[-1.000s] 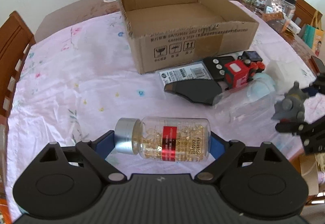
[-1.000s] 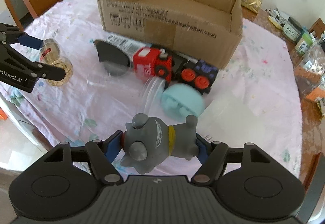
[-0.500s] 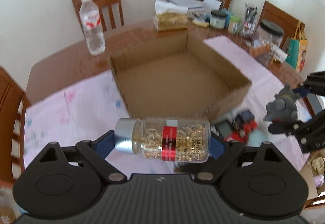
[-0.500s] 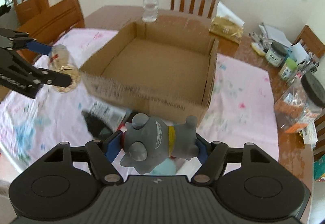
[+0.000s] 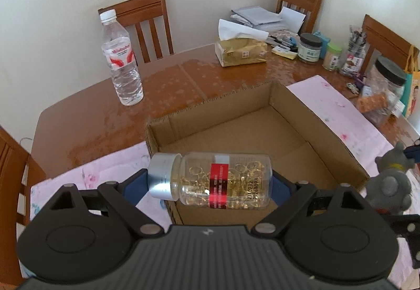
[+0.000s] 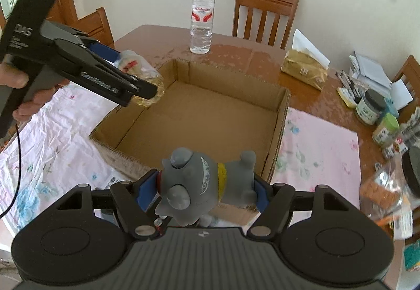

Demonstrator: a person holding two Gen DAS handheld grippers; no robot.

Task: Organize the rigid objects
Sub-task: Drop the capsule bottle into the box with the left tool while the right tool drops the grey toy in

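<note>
Clear bottle, left wrist view: my left gripper clamps the capsule bottle sideways, above the cardboard box near-left corner.
Grey toy, right wrist view: my right gripper grips the toy animal over the box's near edge, I think.

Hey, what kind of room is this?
Probably a home dining room: a wooden table with wooden chairs, a floral tablecloth, plus a tissue pack and jars.

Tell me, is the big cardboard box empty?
Empty. The cardboard box shows only bare brown floor; the pill bottle is above it.
</note>
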